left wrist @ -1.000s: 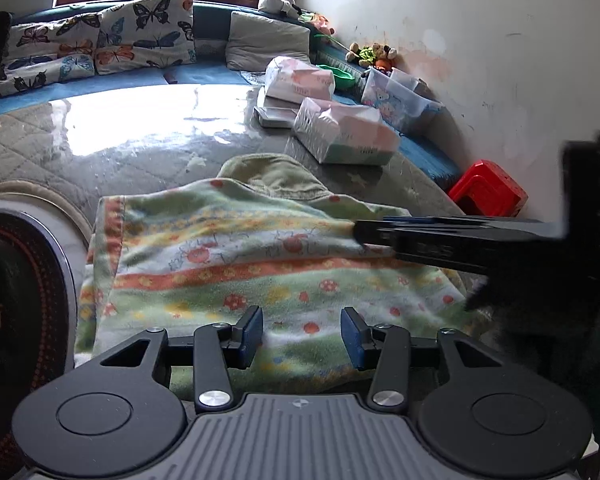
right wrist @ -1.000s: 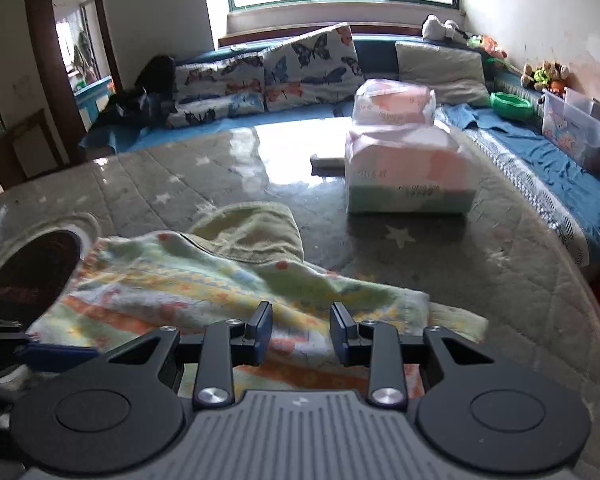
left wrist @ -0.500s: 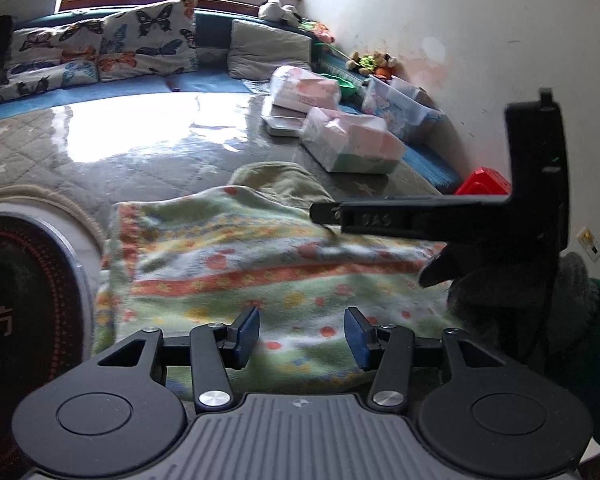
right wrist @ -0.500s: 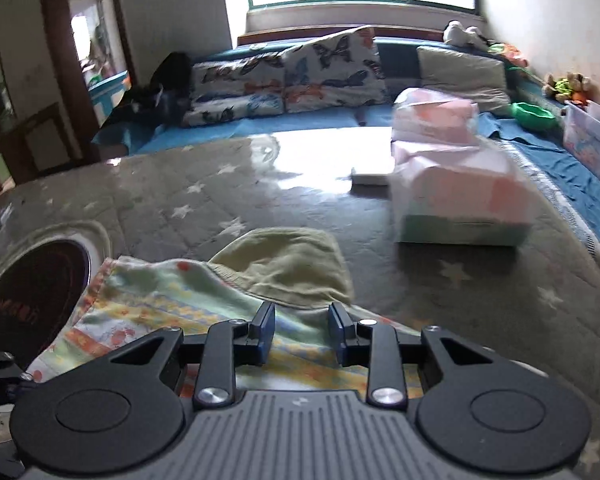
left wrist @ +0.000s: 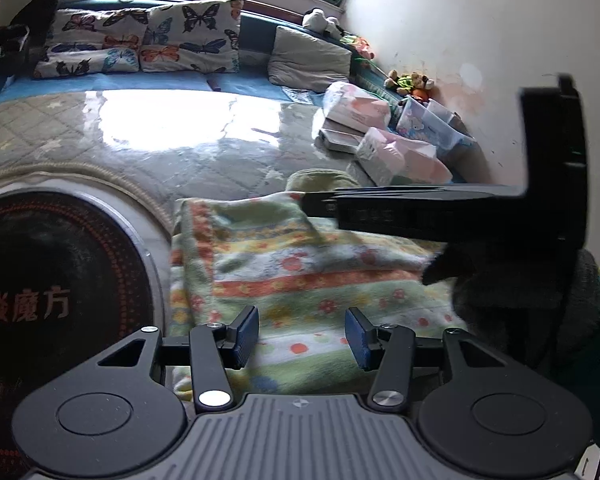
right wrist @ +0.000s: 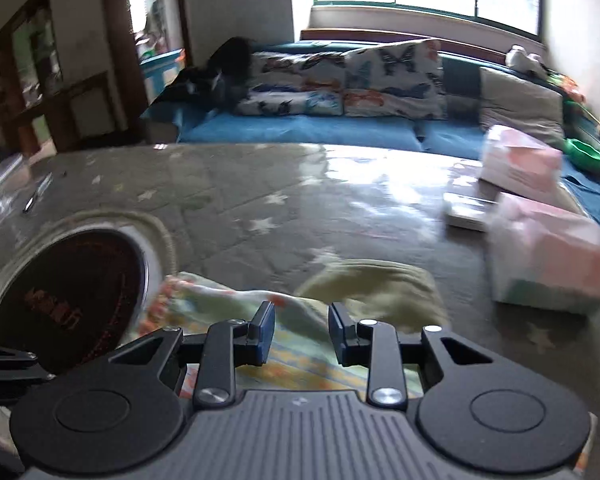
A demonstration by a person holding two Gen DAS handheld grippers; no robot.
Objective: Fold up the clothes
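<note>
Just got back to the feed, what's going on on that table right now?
A person is folding a flowery fleece garment on the quilted table, with a tool in each hand. The right tool reaches across the garment's far edge with its jaws narrow; whether it grips cloth can't be told. The left tool hovers over the near edge, open and holding nothing. The fold looks mid-way.

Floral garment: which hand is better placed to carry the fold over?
Right. The right gripper seems to pinch the floral garment at its far edge; the left gripper hovers open above the near hem.
</note>
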